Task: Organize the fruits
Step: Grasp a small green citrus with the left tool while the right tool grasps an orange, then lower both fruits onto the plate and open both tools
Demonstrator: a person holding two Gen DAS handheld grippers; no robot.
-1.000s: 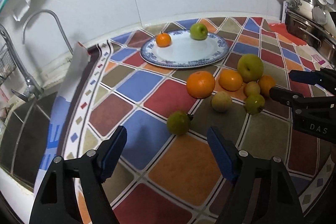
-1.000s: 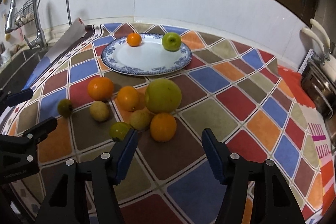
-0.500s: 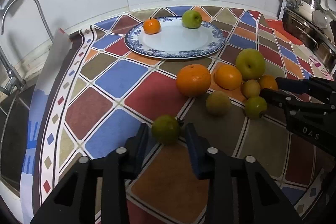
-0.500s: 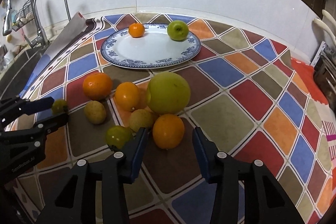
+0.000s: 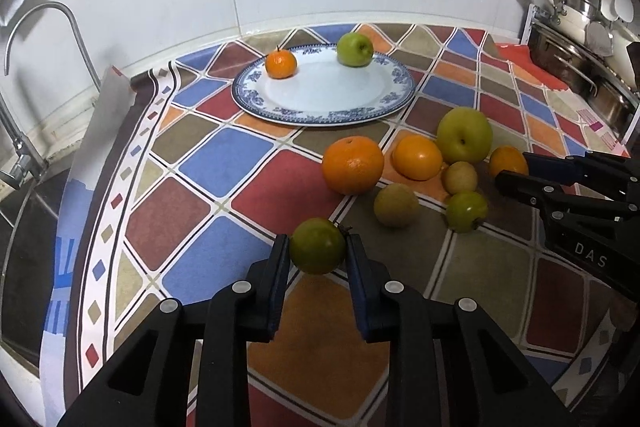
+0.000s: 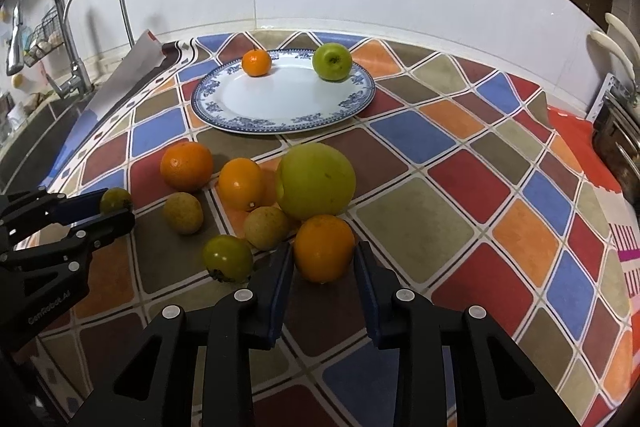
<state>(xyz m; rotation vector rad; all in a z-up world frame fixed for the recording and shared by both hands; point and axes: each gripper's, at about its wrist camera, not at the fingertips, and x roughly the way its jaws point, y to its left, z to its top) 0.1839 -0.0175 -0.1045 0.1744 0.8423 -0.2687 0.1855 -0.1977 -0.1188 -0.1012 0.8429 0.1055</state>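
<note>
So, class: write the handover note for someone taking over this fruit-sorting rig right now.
Left tool: shut on the dark green fruit, apart from the pile.
Right tool: around the nearest orange; contact unclear.
Done: a mandarin and a green apple sit on the plate.
Left: both of these fruits, plus six more loose on the cloth, to go on the plate.

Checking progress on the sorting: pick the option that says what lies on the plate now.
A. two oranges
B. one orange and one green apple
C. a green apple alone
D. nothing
B: the plate holds a small orange at its far left and a green apple at its far right; the other fruits lie on the cloth nearer the grippers.
</note>
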